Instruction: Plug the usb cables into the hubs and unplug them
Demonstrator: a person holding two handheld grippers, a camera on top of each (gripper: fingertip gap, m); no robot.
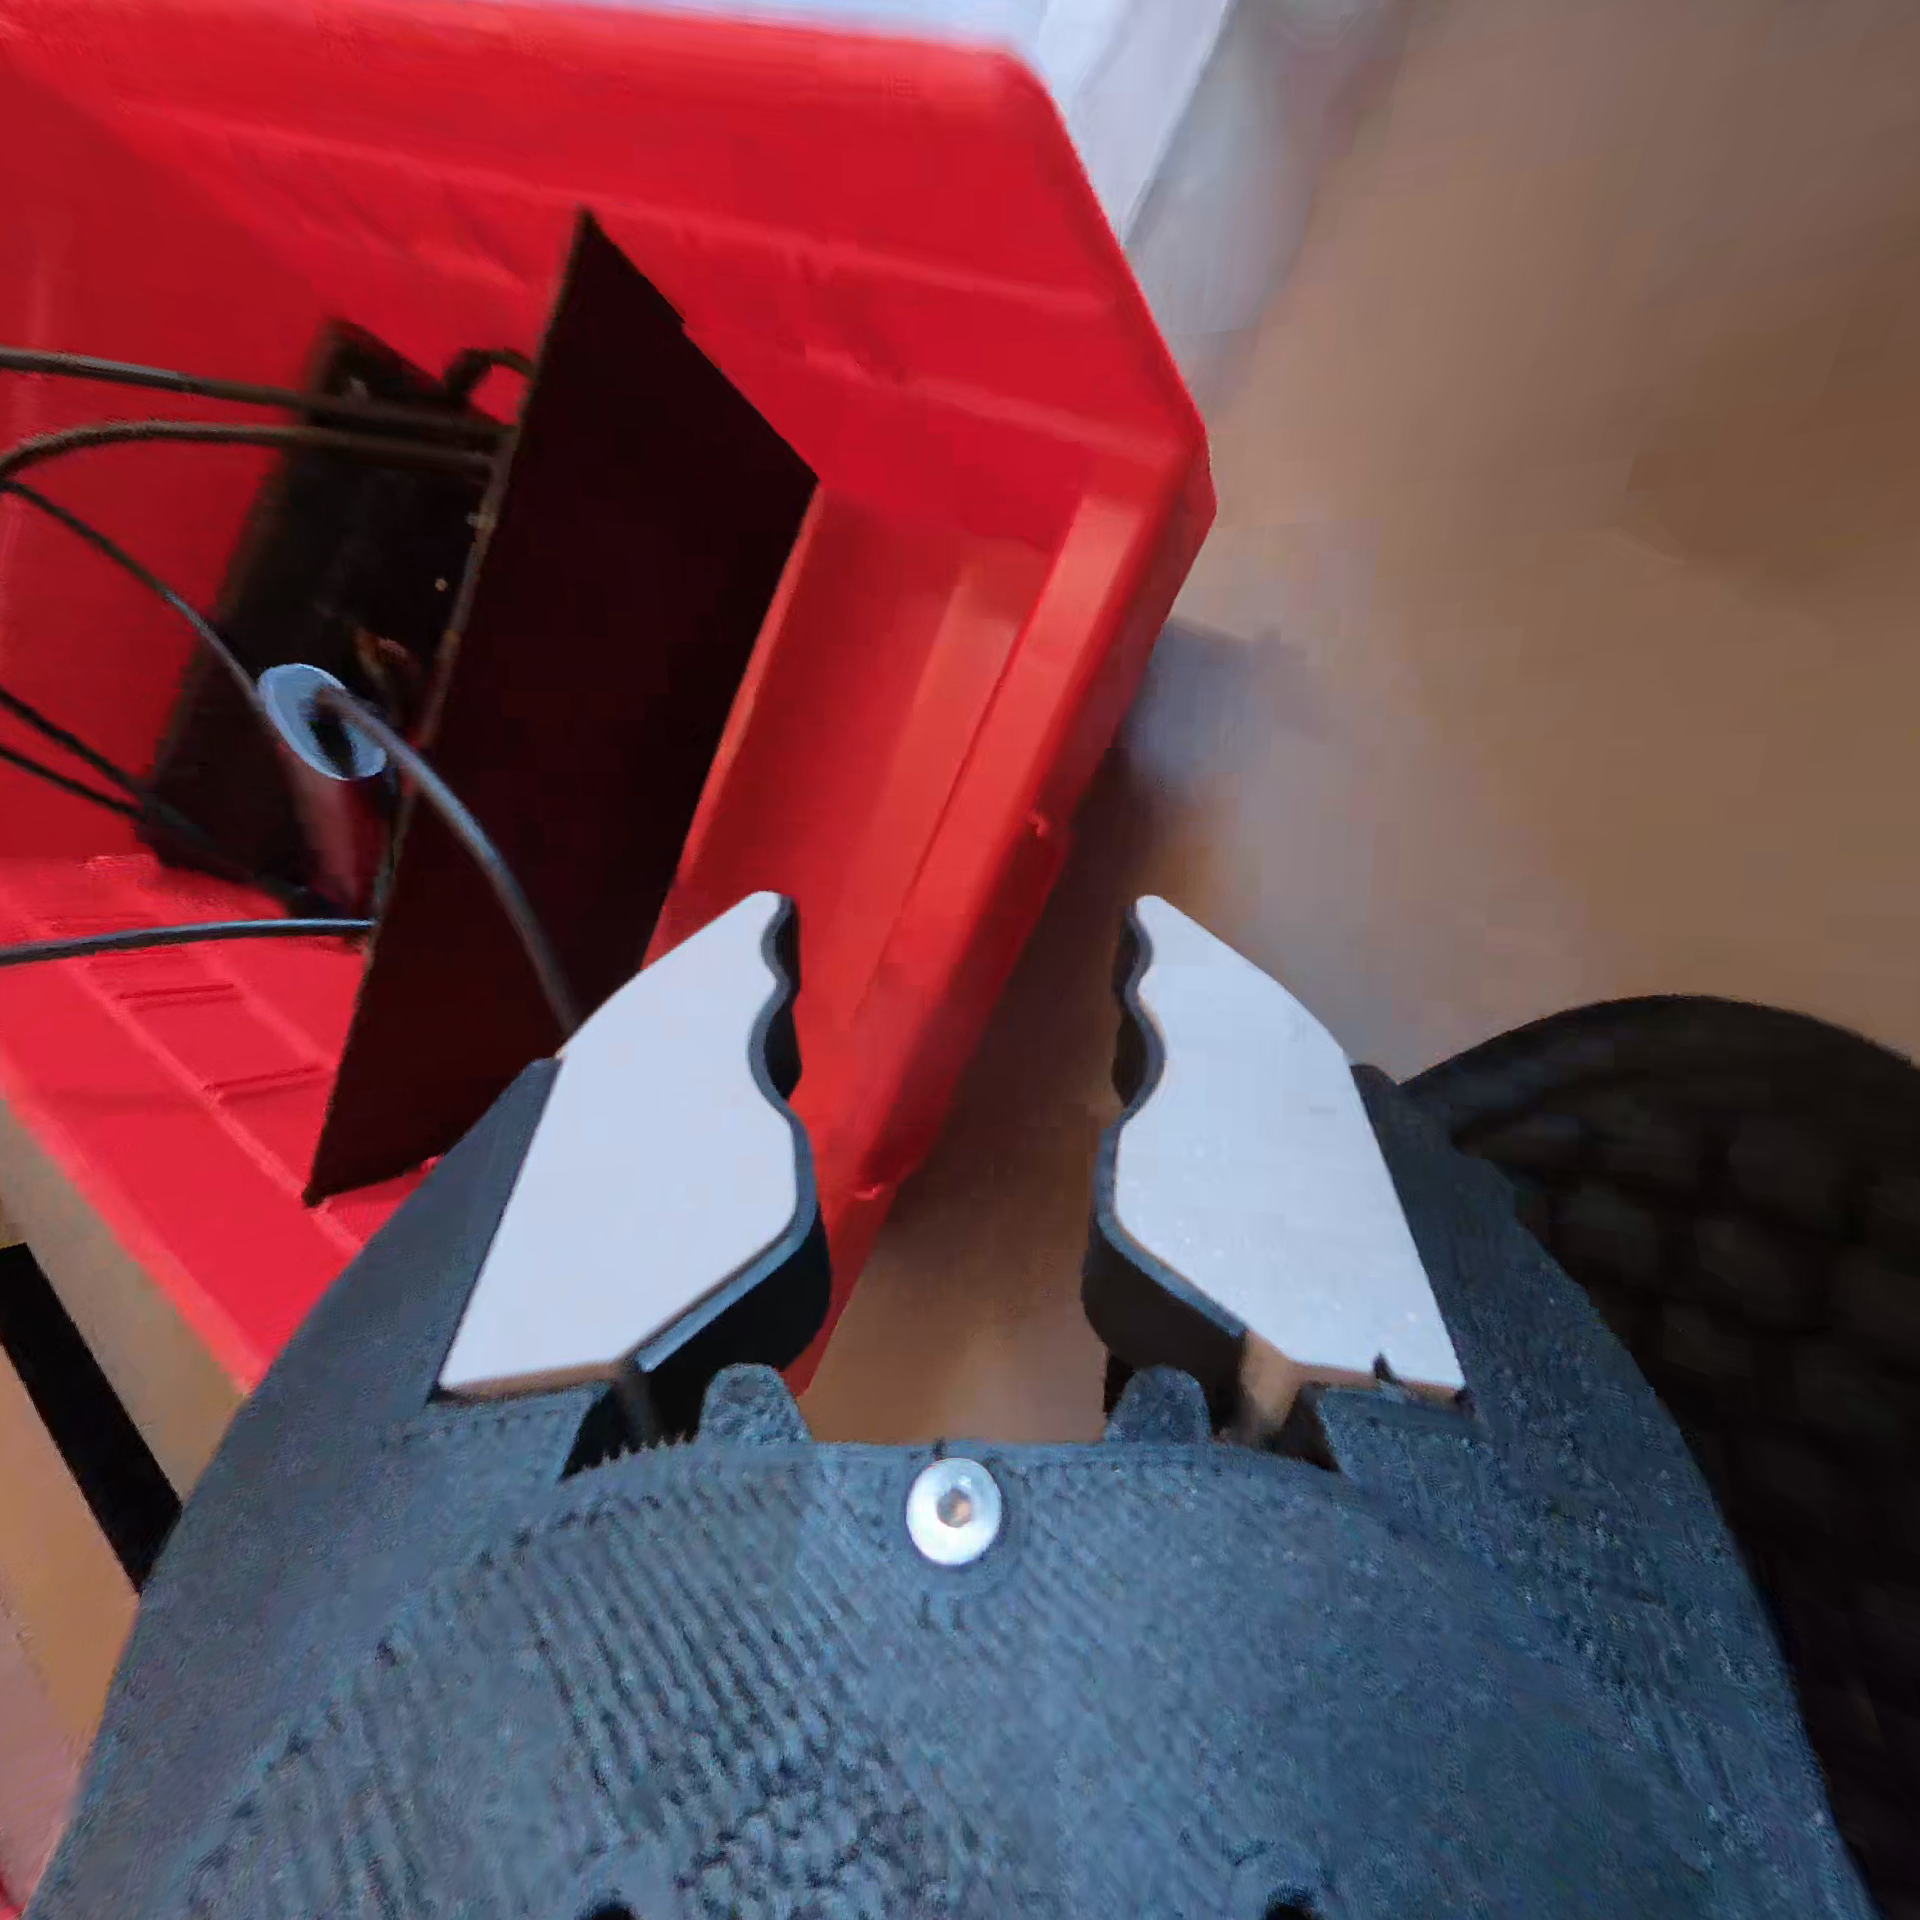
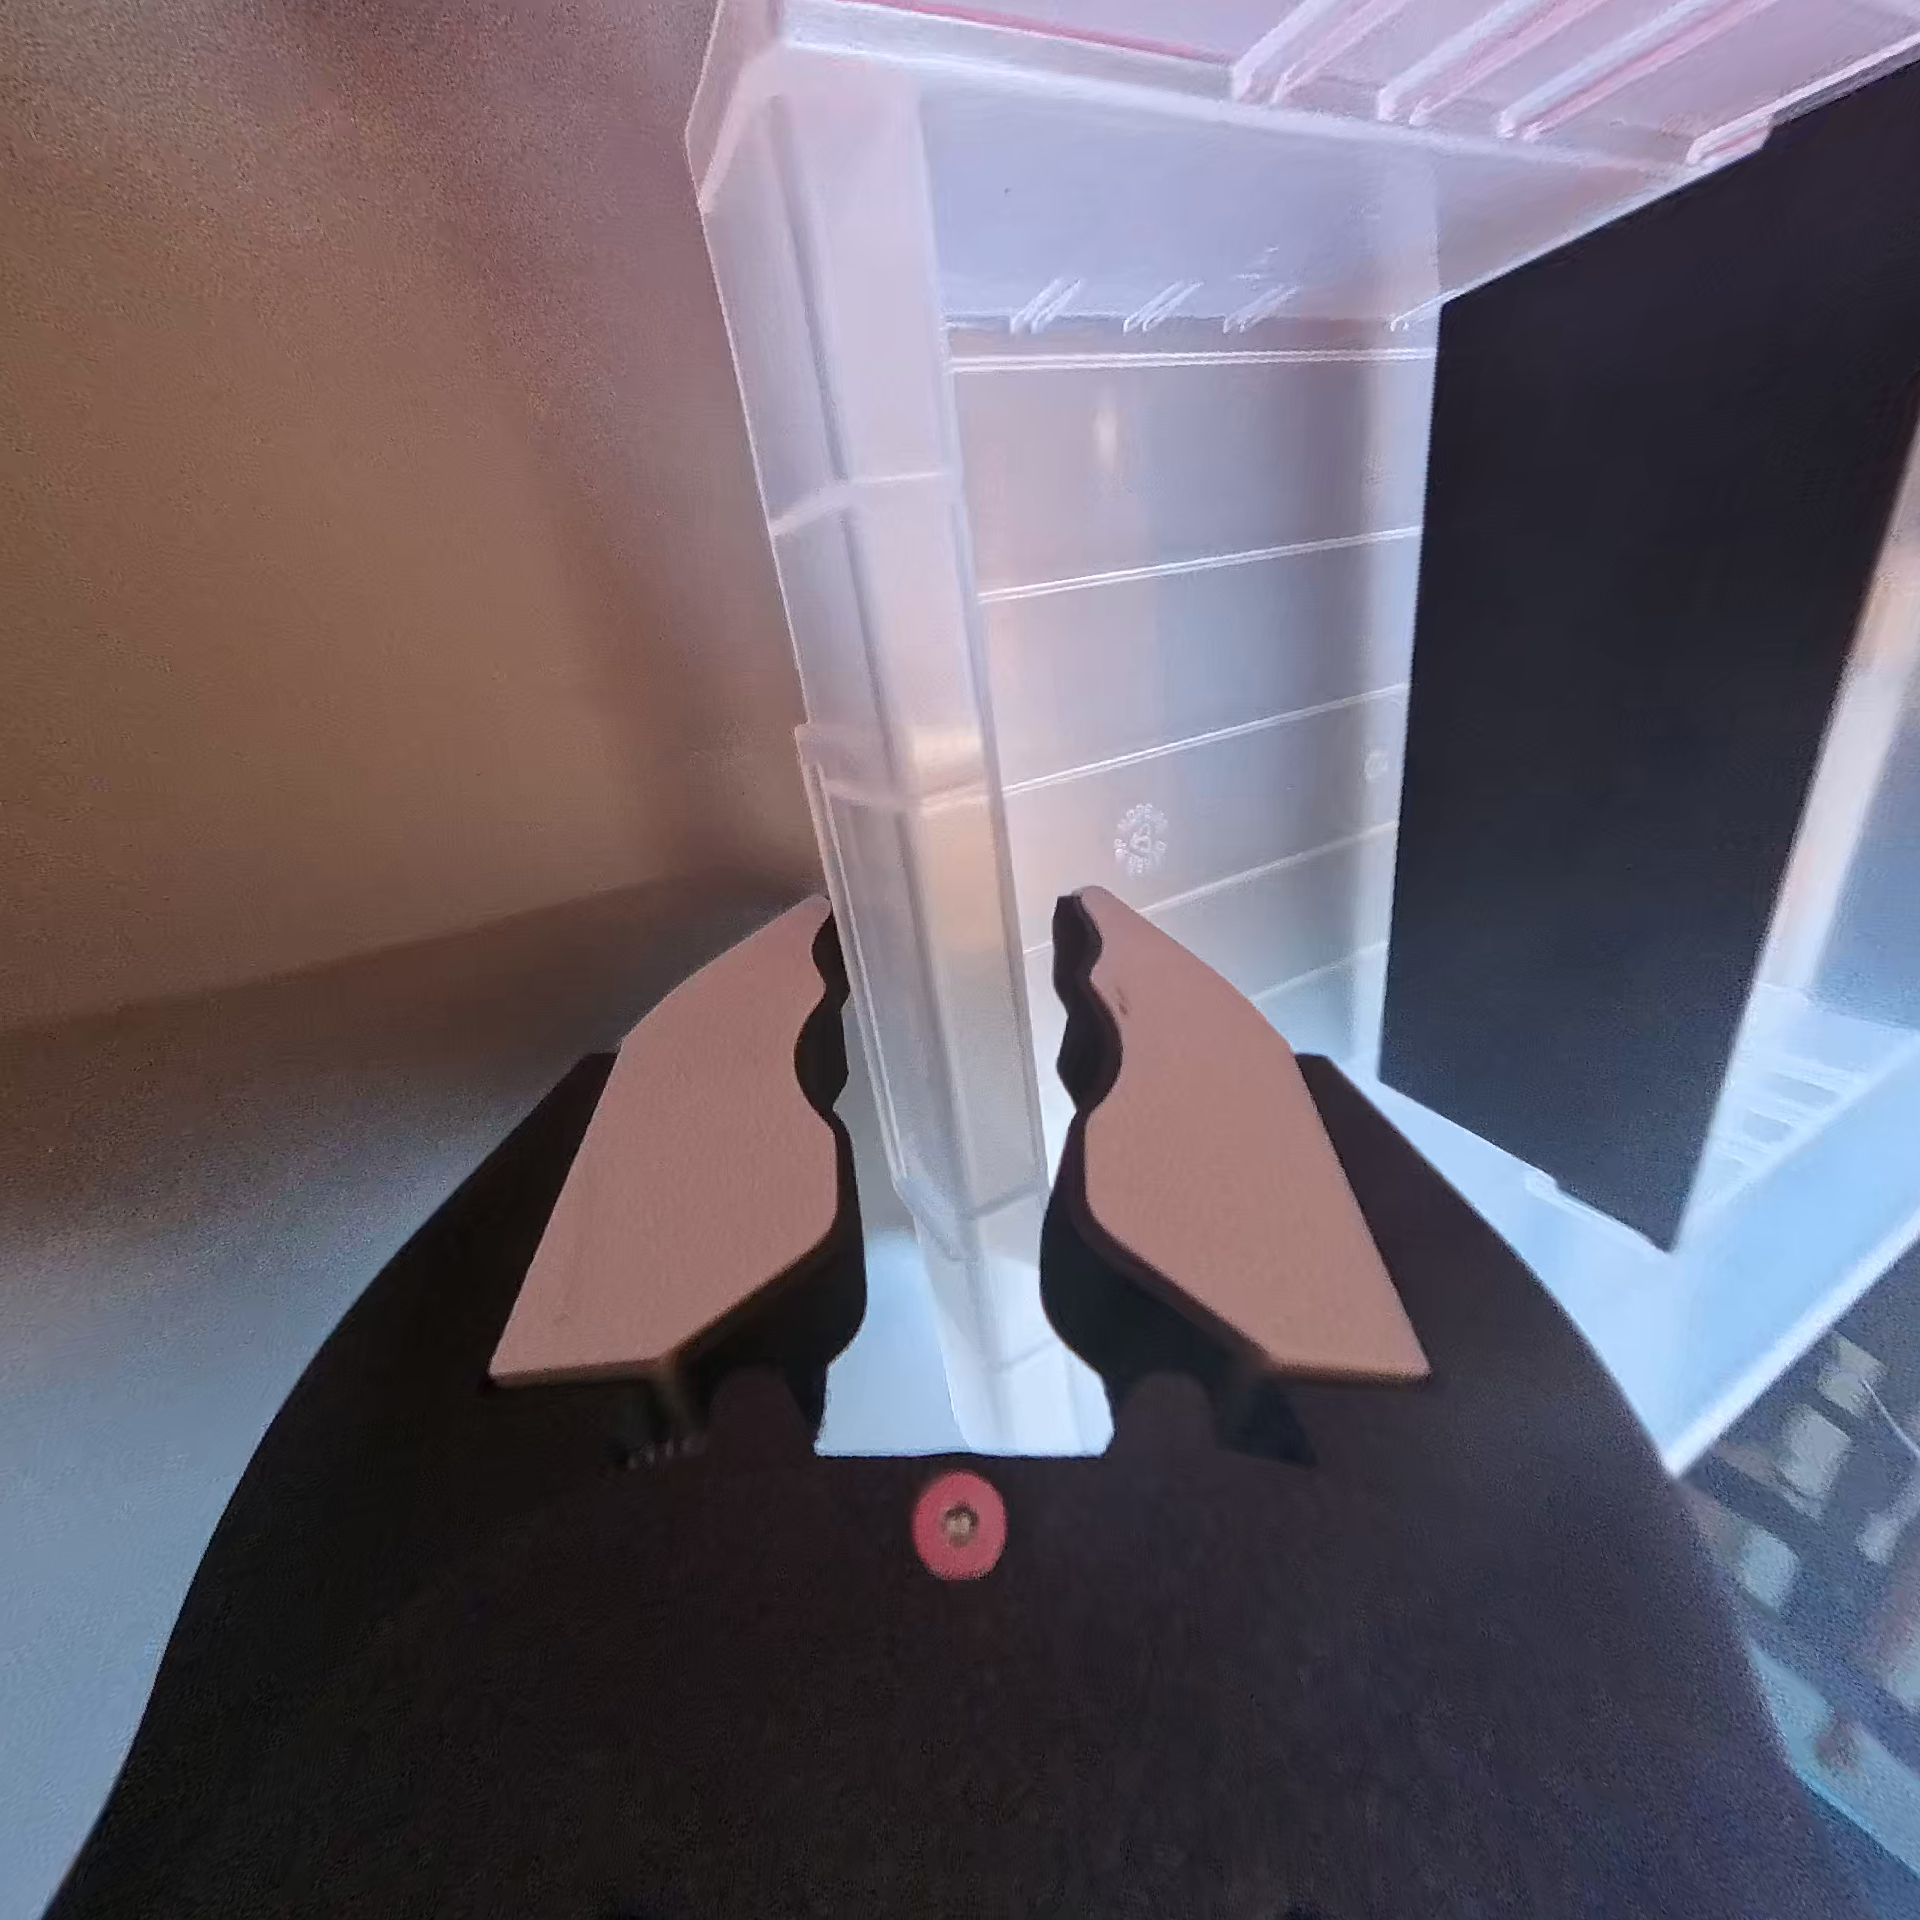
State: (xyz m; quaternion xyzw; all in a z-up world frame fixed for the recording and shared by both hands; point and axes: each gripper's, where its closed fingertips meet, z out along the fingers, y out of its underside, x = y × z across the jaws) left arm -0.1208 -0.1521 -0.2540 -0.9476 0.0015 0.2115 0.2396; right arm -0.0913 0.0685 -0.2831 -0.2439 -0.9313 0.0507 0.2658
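Observation:
In the left wrist view a red bin [image 1: 935, 343] holds a black hub [image 1: 343, 582] behind a black divider [image 1: 582, 665]. Several black cables [image 1: 208, 400] run into the hub from the left. One cable [image 1: 468, 831] leaves a grey-ringed round part [image 1: 317, 722]. My left gripper [image 1: 956, 935] is open and empty at the red bin's near corner. In the right wrist view my right gripper [image 2: 940, 935] straddles the upright wall [image 2: 914, 727] of a clear plastic bin, and its pads press on both sides. A black divider [image 2: 1621, 727] stands inside that bin. No hub or cable shows there.
The bins sit on a tan table [image 1: 1558, 520]. A black textured thing [image 1: 1714, 1247] lies right of my left gripper. A table leg and edge show at lower left [image 1: 62, 1382]. A blurred dark thing with pale squares [image 2: 1818, 1538] shows through the clear bin. The gap from one gripper's tips to the other's is roughly 20 cm. The black textured thing [image 1: 1714, 1247] lies around 11 cm away from my left fingertips.

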